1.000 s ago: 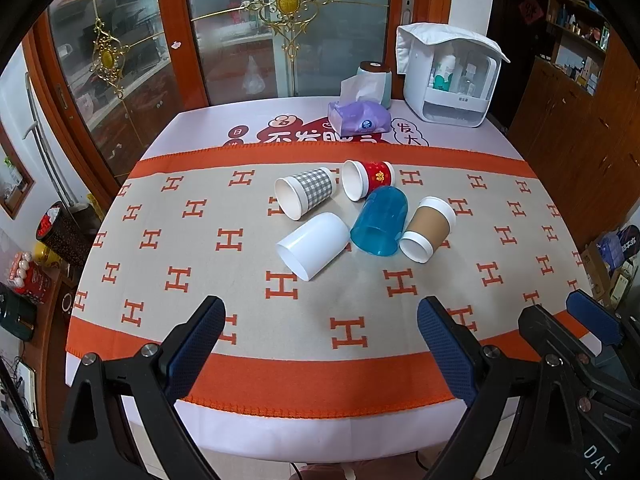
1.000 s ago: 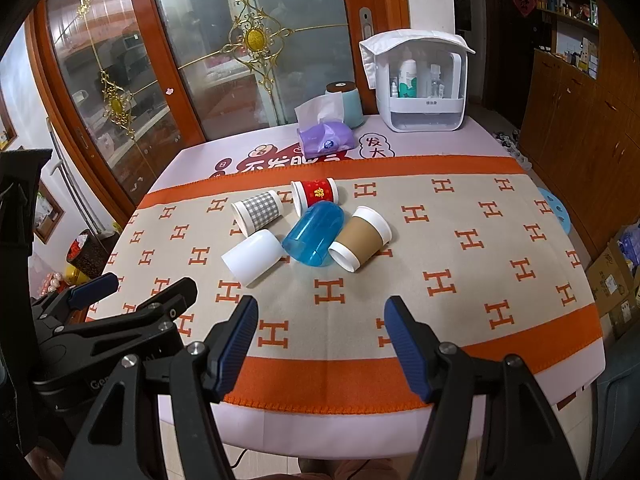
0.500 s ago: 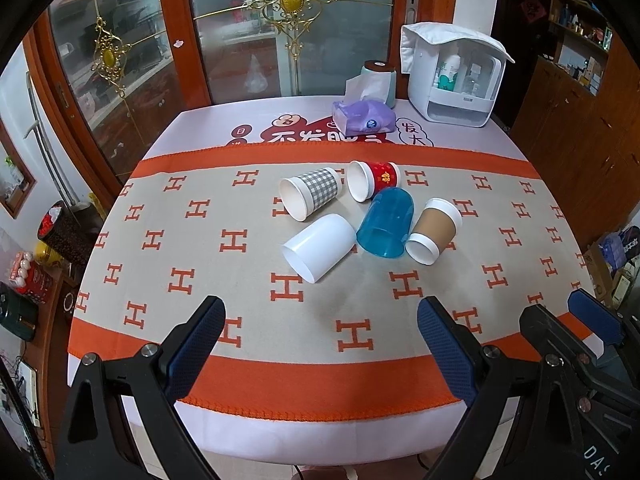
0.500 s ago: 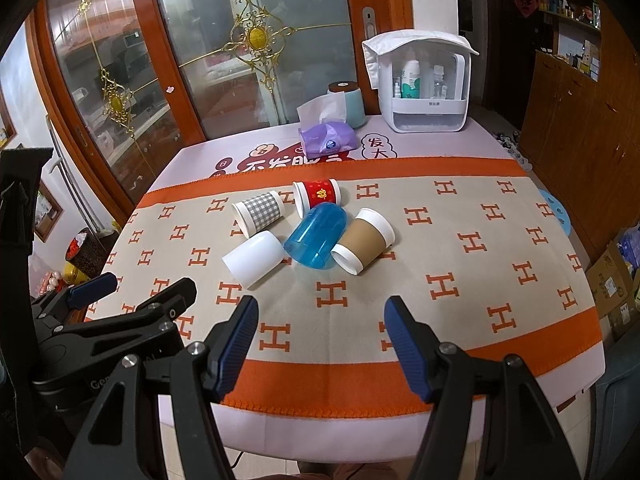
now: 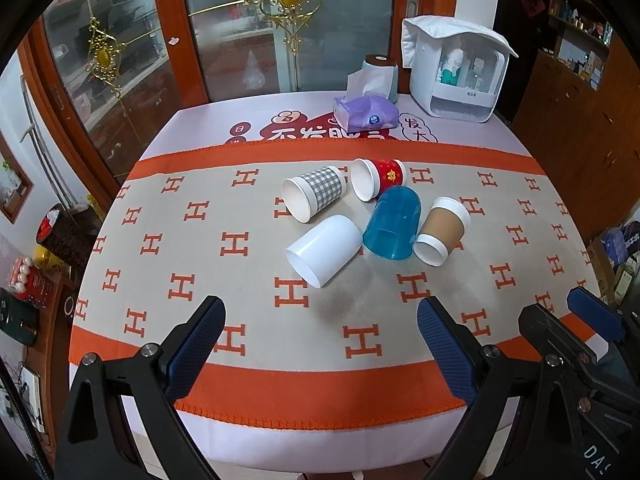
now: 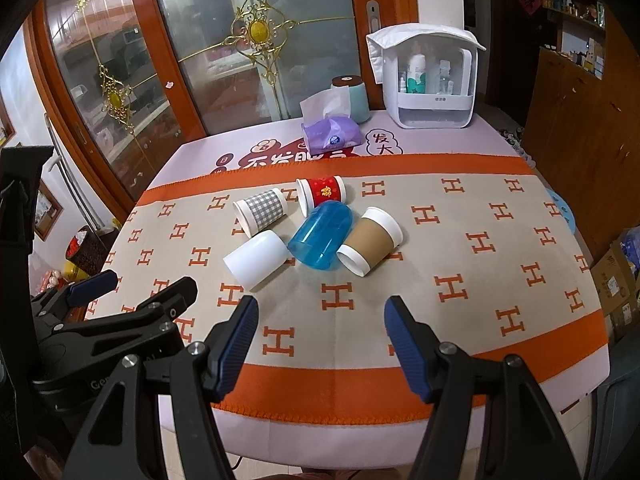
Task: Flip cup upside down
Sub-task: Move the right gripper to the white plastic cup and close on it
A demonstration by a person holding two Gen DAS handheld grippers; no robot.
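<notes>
Five cups are lying on their sides in a tight cluster near the middle of the table (image 5: 120,344), on the beige cloth (image 5: 248,312) patterned with orange letters. The white cup (image 5: 325,250) is sitting nearest the camera, mouth toward the near left; just beside it the blue translucent cup (image 5: 394,224) is pointing its mouth at the near edge, and the brown sleeved cup (image 5: 442,231) is lying against the blue one's right. Behind them the grey checked cup (image 5: 314,197) and the red cup (image 5: 378,178) are resting, mouths facing left.

The left wrist view is showing the right gripper (image 5: 576,320) as a dark frame with a blue pad at its lower right, while the right wrist view is showing the left gripper (image 6: 132,288) low on its left side; that view is also catching a blue mat (image 6: 562,210) beyond the table's right edge.

The left gripper (image 5: 320,340) is hovering over the near orange border with jaws spread wide and gripping nothing. The right gripper (image 6: 320,330) is hanging likewise, fingers wide apart, well short of the cups.

At the far edge a purple tissue pack (image 5: 366,114), a paper roll (image 5: 380,74) and a white storage box (image 5: 456,72) are standing.
</notes>
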